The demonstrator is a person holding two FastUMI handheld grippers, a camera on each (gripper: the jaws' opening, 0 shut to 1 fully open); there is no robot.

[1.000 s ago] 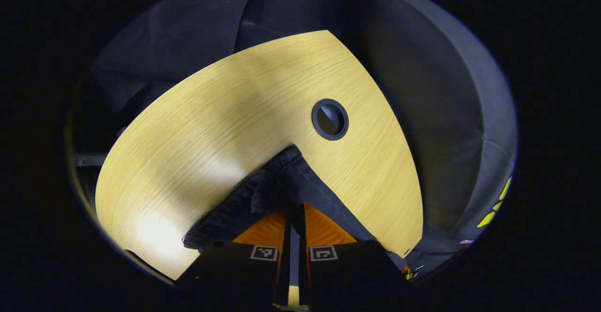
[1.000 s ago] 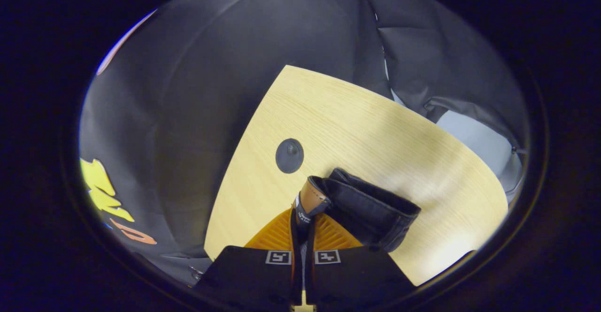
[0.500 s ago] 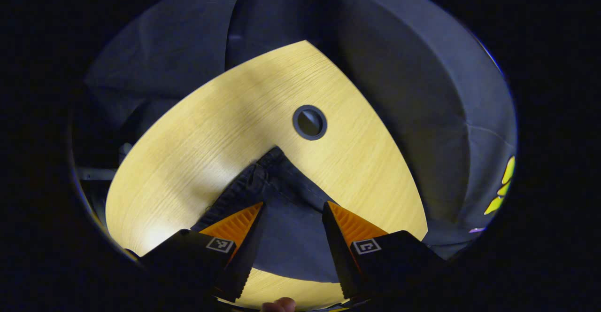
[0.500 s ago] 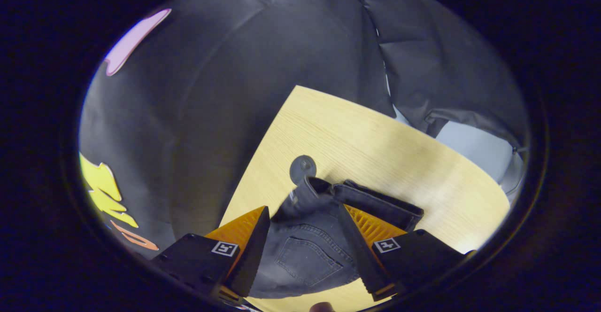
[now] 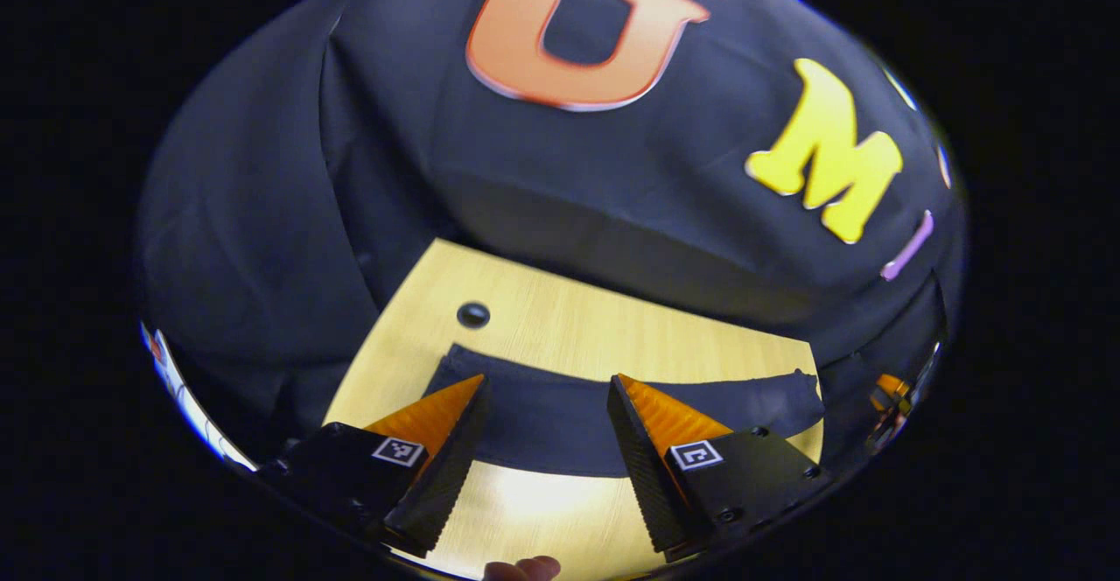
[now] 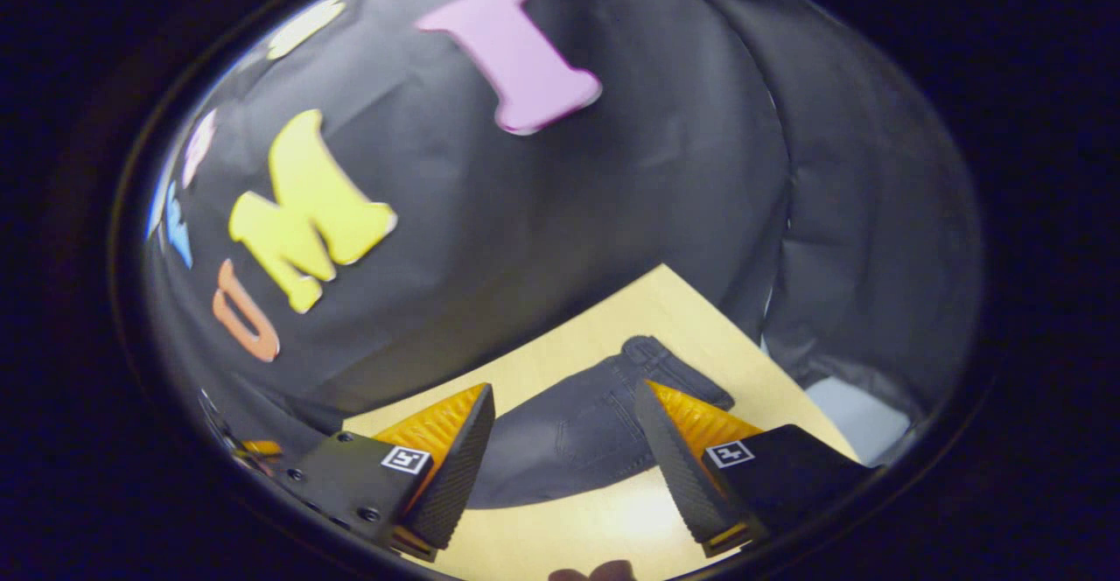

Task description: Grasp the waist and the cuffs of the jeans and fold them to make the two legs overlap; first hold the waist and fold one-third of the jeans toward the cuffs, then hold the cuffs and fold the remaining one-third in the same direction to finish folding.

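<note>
The jeans (image 5: 560,419) lie flat on the table (image 5: 577,323) as one long dark band running left to right, well apart from both grippers, which hang above the near edge.

In the left gripper view, the left gripper (image 5: 547,458) has its fingers spread wide, with nothing between them but the band of denim below and a bright strip of bare tabletop nearer in. The jeans' far edge is a straight line; beyond it runs a strip of bare wood up to the table's far edge, where the booth wall (image 5: 612,213) drops close behind. A small dark grommet (image 5: 473,315) sits in that strip, just beyond the jeans' far left corner and apart from it. The jeans' right end (image 5: 801,387) stops just short of the table's right edge. A fingertip (image 5: 523,569) shows at the very bottom of this view.

In the right gripper view, the right gripper (image 6: 564,467) is likewise wide open and holds nothing. Between its fingers lies the seat of the jeans (image 6: 577,441) with pocket stitching, and the waist (image 6: 652,358) points toward the table's far right corner (image 6: 669,279). Bare wood lies on both sides of the denim, a narrow margin at the far side and a brighter patch near the gripper. The wall (image 6: 542,240) stands just past the far edge.
</note>
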